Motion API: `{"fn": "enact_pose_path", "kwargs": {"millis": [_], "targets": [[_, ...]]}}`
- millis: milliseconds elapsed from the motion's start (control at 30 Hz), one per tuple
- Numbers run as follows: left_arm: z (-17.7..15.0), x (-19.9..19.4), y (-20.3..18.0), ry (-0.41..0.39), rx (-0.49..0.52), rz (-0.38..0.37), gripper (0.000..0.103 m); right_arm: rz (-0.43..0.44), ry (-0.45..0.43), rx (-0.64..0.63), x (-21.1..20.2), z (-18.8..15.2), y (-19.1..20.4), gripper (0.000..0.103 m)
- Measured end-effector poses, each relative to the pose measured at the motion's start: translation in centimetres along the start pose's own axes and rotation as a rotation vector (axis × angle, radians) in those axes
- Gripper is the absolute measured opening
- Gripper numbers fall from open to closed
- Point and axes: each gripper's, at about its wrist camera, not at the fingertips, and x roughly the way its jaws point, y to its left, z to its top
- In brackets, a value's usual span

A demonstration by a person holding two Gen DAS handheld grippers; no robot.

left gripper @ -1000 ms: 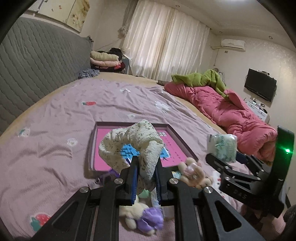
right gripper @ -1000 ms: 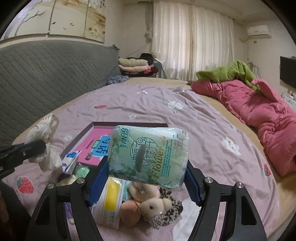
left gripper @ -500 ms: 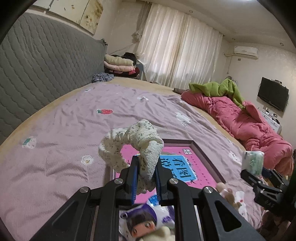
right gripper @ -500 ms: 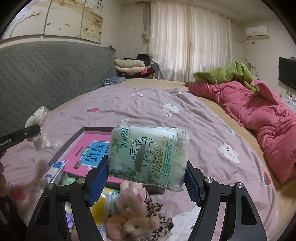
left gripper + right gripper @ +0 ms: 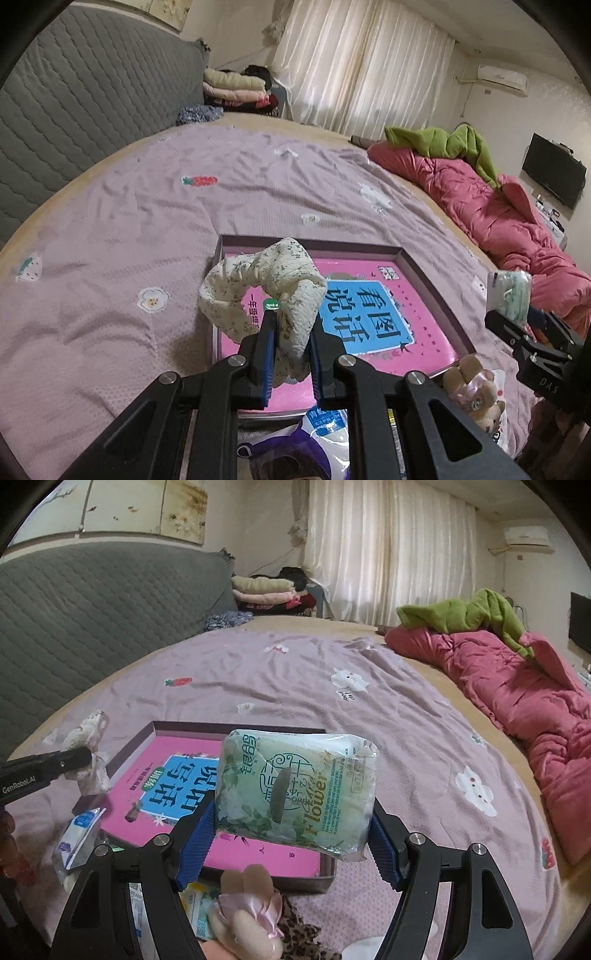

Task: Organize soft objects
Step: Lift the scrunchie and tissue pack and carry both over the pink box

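left gripper (image 5: 291,354) clamps scrunchie (image 5: 258,291) — right gripper (image 5: 291,834) clamps tissue pack (image 5: 295,794).

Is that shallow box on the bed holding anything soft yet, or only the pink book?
Only the book. The tray shows just the pink book; the scrunchie and tissue pack are held above it.

Floral scrunchie (image 5: 266,291), green tissue pack (image 5: 295,794)

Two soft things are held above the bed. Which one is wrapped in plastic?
The green tissue pack in the right tool. The left tool holds bare floral cloth, without any wrapping.
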Motion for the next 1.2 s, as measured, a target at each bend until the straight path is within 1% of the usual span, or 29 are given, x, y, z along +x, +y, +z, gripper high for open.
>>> {"fn": "enact_pose_path", "kwargs": {"millis": [233,467,567,700,867,967,1067,1200], "targets": [[-0.2,1.6,-0.8,0.051,0.048,0.019,0.016,0.034,0.047,-0.013,2.0,0.3,0.0,0.076],[-0.3,3.1,-1.1,0.102,0.061,0.032,0.016,0.062,0.093,-0.083,4.0,0.7,0.9,0.076],[-0.4,3.5,-1.4,0.111,0.084,0.038,0.016,0.057,0.126,-0.106,5.0,0.7,1.3,0.076],[-0.6,4.0,-1.5,0.129,0.091,0.036,0.016,0.047,0.180,-0.084,6.2,0.3,0.8,0.076],[-0.7,4.7,-1.7,0.158,0.103,0.038,0.016,0.060,0.270,-0.040,7.8,-0.5,0.2,0.076],[-0.7,4.9,-1.7,0.172,0.098,0.025,0.016,0.081,0.308,-0.009,8.3,-0.9,0.0,0.076],[-0.8,5.1,-1.5,0.186,0.082,0.005,0.016,0.085,0.334,0.008,8.7,-1.2,-0.3,0.076],[-0.9,5.3,-1.2,0.202,0.075,0.008,0.016,0.091,0.347,0.007,8.9,-1.4,-0.2,0.076]]}}
